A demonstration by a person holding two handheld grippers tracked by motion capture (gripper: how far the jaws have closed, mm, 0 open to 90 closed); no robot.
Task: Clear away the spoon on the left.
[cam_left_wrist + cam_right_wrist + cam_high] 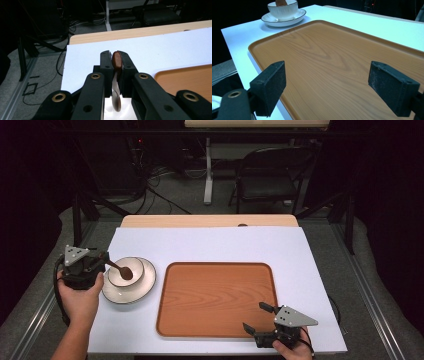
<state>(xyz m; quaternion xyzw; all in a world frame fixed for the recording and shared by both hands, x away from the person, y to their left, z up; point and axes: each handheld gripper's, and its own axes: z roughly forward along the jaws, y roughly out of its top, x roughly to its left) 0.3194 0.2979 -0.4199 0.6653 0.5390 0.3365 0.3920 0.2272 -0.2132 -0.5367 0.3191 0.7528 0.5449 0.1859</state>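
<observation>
The left tool [102,257] is clamped on the handle of a brown wooden spoon [120,269], whose rounded end sits in a white, ribbed bowl [125,272] on a round white saucer [145,282] at the desk's left. The saucer's dark rim line looks glazed, though the view is soft. The right tool [257,316] holds its padded black jaws wide apart over the near right corner of a smooth, wood-grained tray [215,297] with rounded corners.

spoon [116,75]: bowl end cut off by bottom edge, below the jaws | bowl [282,8]: top cropped, far ahead of the jaws
</observation>
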